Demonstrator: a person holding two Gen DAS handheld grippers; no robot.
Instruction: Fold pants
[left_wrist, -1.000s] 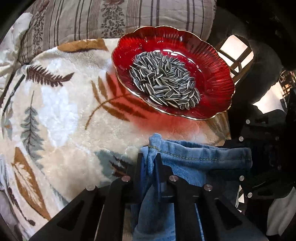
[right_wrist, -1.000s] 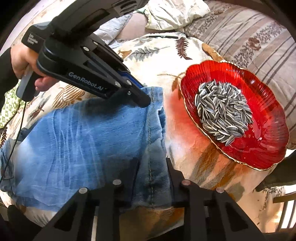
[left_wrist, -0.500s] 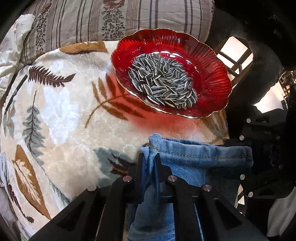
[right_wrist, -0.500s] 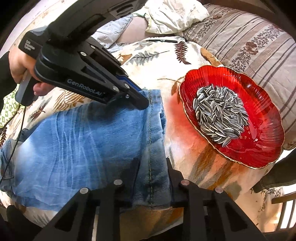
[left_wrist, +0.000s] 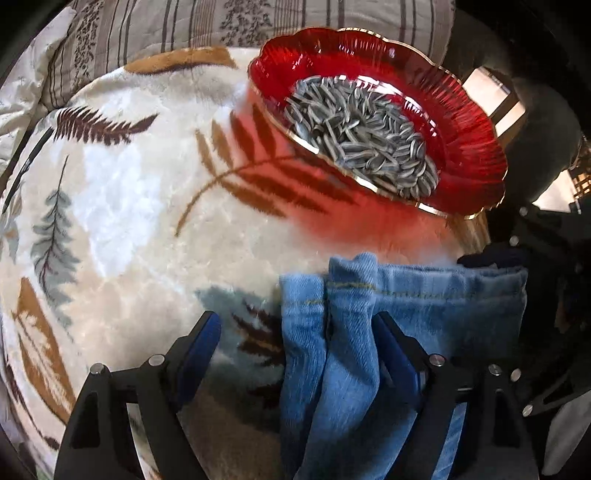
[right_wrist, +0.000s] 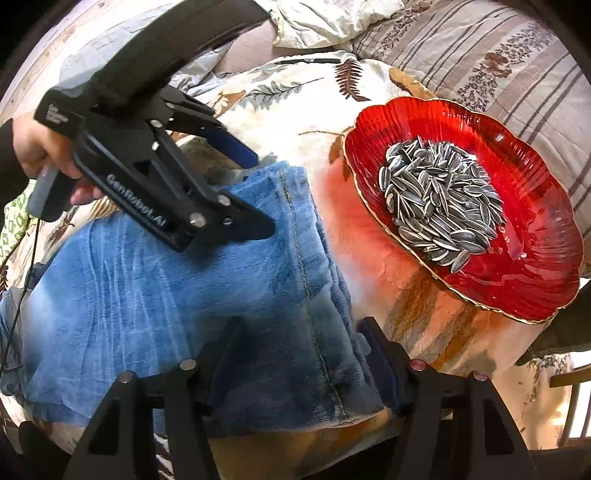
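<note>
From my right wrist view I see most of the pants (right_wrist: 177, 295): a folded blue denim slab filling the lower left of the frame on the leaf-print blanket (right_wrist: 295, 96). That view also shows my left hand (right_wrist: 40, 155) at the left edge gripping the handle, and my left claw (right_wrist: 255, 192) over the far end of the denim, its fingers spread wide with nothing between them. My left wrist view gives only the hem end of the pants (left_wrist: 369, 332), bunched in folds at the lower centre. There the cloth lies between the parted fingers of my left claw (left_wrist: 295, 325), nearer the right one. My right claw (right_wrist: 299, 332) is wide open too, straddling the near hem edge without pinching it. The red dish (right_wrist: 532, 229) of sunflower seeds (right_wrist: 439, 206) sits right of the pants, near them but apart; in the left view it is at the upper right.
</note>
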